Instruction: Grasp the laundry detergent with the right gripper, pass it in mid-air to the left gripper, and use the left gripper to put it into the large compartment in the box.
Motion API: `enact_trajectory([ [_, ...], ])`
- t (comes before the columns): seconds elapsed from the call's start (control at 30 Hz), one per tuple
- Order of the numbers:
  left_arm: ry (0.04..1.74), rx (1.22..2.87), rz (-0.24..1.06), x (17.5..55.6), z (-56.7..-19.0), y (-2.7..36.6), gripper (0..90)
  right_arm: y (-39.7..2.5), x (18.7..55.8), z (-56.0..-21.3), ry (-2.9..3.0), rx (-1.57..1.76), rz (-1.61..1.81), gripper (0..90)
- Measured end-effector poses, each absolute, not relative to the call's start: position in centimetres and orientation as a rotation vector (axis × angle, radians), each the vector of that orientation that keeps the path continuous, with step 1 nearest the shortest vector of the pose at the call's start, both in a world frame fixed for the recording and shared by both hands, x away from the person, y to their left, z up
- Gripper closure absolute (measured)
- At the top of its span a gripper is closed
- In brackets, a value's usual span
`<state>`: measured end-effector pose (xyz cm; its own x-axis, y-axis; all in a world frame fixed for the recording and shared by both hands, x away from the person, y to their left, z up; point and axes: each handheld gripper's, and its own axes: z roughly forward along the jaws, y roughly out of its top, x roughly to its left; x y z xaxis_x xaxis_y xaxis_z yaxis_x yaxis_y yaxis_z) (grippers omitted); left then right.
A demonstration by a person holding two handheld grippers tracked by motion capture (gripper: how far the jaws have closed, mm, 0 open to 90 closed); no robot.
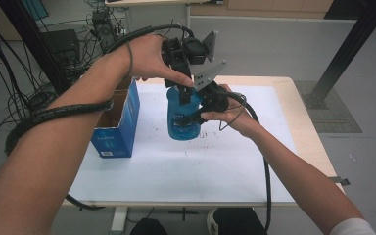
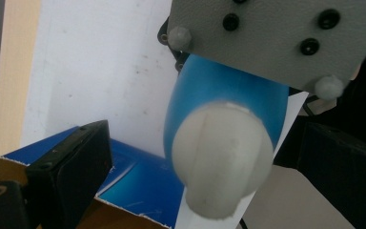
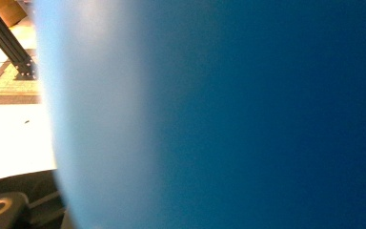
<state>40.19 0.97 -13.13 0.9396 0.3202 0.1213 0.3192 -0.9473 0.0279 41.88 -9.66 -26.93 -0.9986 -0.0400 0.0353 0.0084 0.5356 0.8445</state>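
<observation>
A blue bottle (image 1: 181, 117) with a white cap (image 2: 221, 157) is held in the air over the white table sheet (image 1: 225, 161). My right gripper (image 1: 198, 115) is shut on the bottle's body from the right, and the blue wall (image 3: 243, 114) sits right against its camera. My left gripper (image 1: 183, 88) comes down from above onto the bottle's top. In the left gripper view its black jaws stand open on either side of the cap, with a gap on each side. The right gripper's grey plate (image 2: 276, 33) hangs just beyond the bottle.
An open blue cardboard box (image 1: 117, 122) stands at the table's left edge, just left of and below the bottle. A black frame post (image 1: 342, 54) rises at the back right. Cables and equipment lie on the floor at the back left.
</observation>
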Motion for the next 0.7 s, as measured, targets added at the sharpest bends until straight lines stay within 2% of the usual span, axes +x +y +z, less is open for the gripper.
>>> enact_trajectory([
  [0.7,0.44,3.082,0.165,39.9,-14.3,-0.3,5.0,-10.5,41.6,-26.9,-2.685,0.044,-1.531,43.5],
])
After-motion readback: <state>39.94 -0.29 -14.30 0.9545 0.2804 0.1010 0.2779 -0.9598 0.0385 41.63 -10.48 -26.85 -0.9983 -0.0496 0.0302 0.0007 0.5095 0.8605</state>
